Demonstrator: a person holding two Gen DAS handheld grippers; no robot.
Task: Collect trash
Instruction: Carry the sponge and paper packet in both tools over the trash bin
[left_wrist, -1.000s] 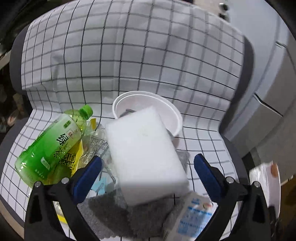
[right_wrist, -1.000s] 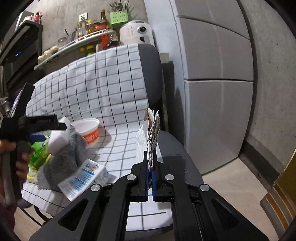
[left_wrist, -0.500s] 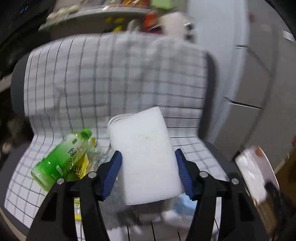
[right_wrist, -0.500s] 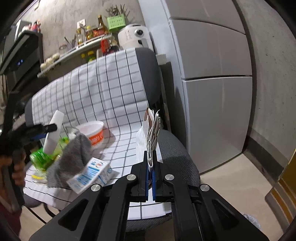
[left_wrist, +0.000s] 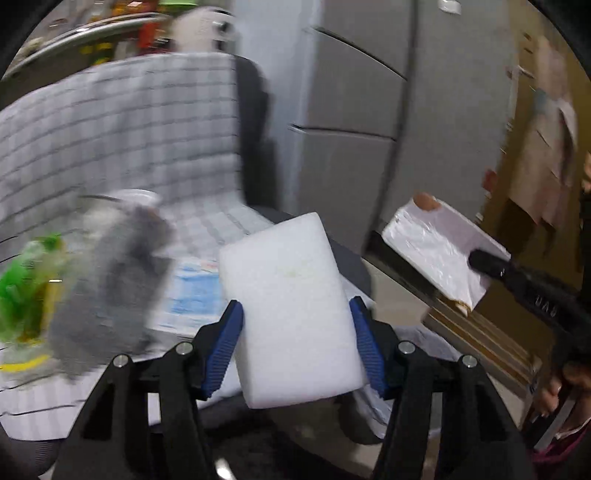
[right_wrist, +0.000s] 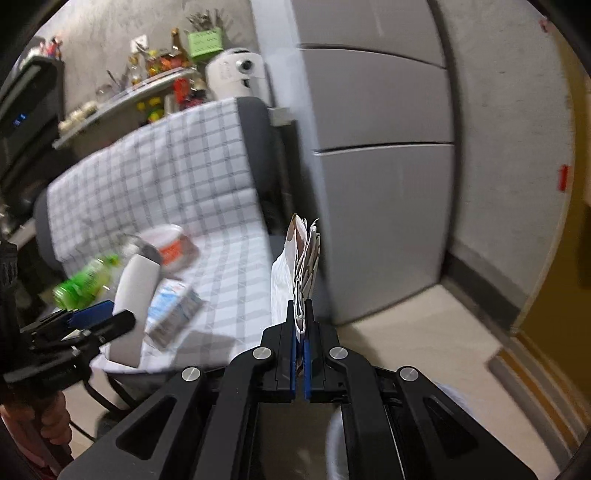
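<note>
My left gripper (left_wrist: 295, 321) is shut on a white foam block (left_wrist: 291, 314) and holds it in the air off the chair's right edge; block and gripper show from the side in the right wrist view (right_wrist: 133, 291). My right gripper (right_wrist: 300, 317) is shut on the rim of a white plastic bag in a brown paper bag (right_wrist: 303, 254), which also shows in the left wrist view (left_wrist: 439, 251). On the checked chair cover (left_wrist: 129, 147) lie a green bottle (right_wrist: 85, 280), a grey cloth (left_wrist: 110, 291), a blue-and-white carton (right_wrist: 170, 310) and a white bowl (right_wrist: 166, 243).
A grey fridge (right_wrist: 376, 147) stands right of the chair. A shelf with bottles and a white appliance (right_wrist: 236, 77) is behind the chair. Beige floor (right_wrist: 424, 332) and a yellow-brown door (left_wrist: 535, 147) are to the right.
My left gripper closed on the foam block, lifted it off the pile and swung right toward the bag. The right gripper still holds the bag.
</note>
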